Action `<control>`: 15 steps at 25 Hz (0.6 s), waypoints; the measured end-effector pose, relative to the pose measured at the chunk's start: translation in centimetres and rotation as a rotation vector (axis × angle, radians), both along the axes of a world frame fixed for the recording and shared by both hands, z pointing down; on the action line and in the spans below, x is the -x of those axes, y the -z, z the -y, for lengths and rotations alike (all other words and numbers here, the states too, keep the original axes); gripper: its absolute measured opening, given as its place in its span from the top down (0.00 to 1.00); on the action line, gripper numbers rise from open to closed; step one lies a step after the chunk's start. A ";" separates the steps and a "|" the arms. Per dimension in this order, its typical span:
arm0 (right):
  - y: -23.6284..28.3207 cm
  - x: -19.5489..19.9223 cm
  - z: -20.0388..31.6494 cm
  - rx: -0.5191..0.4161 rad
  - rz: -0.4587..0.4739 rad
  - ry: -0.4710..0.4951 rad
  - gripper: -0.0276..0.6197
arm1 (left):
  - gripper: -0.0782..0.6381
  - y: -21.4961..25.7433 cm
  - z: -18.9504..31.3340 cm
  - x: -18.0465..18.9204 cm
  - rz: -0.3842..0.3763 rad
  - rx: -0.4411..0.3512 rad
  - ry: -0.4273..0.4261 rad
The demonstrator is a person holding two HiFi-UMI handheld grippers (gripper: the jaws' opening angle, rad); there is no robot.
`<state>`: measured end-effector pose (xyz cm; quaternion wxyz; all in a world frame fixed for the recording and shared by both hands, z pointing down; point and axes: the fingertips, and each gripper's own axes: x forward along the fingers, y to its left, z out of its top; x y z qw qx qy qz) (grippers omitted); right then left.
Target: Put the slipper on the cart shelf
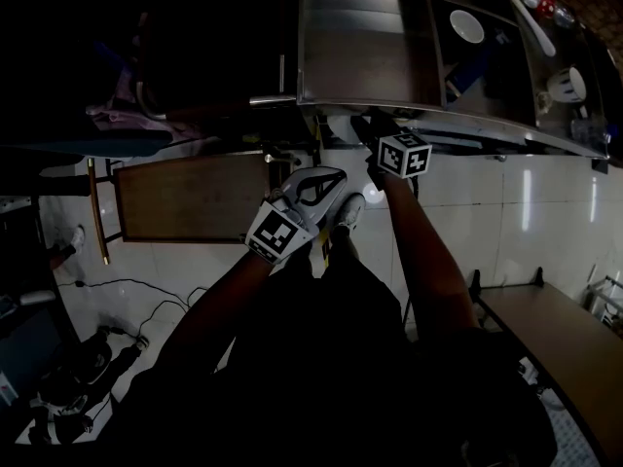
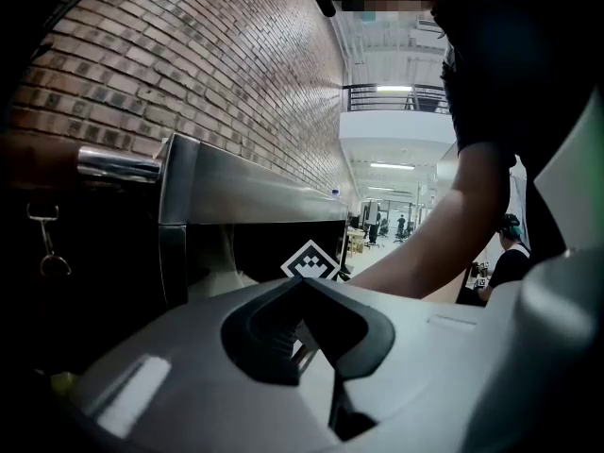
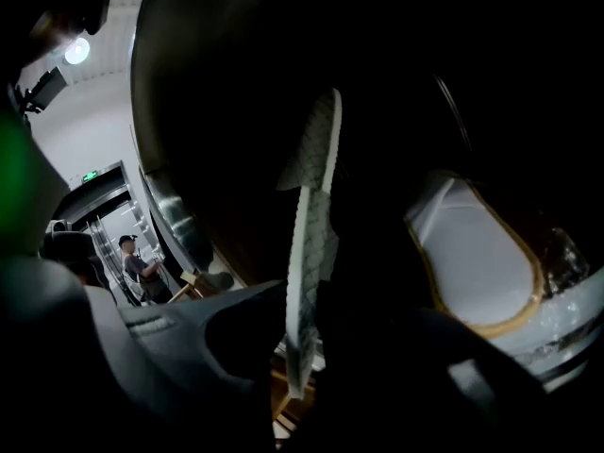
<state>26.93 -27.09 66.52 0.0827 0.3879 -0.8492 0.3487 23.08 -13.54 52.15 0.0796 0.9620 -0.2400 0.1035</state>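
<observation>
Right hand-held gripper (image 3: 302, 366) tight on slipper (image 3: 311, 206), left hand-held gripper (image 2: 307, 295) empty, jaws together, by steel cart (image 1: 360, 56), tiled floor (image 1: 467, 222).

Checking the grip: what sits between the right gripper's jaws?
The slipper, pale sole edge-on, clamped by the right gripper; the right gripper view shows it.

steel cart (image 1: 355, 56) top: white bowl (image 1: 467, 25), cup (image 1: 566, 84); tile flr (image 1: 545, 212): cables (image 1: 146, 295)

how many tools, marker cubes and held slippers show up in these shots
tools: 2 (left tool, right tool)
marker cubes: 2 (left cube, right cube)
slipper held: 1, in the right tool
total: 5
</observation>
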 end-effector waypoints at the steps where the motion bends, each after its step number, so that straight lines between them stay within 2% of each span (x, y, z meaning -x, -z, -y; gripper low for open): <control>1: -0.1 0.0 0.3 0.000 -0.001 0.000 0.86 | 0.89 -0.1 0.0 0.0 0.001 0.001 0.002; 9: -0.7 -1.6 2.2 -0.056 -0.057 -0.066 0.81 | 0.89 -0.9 0.2 -0.4 0.006 0.018 0.008; 13: -0.1 -3.0 3.6 -0.086 -0.105 -0.134 0.73 | 0.89 -1.1 0.4 -0.5 0.010 0.027 0.012; 15: -0.1 -3.5 4.1 -0.090 -0.132 -0.149 0.66 | 0.89 -1.2 0.4 -0.5 0.013 0.028 0.013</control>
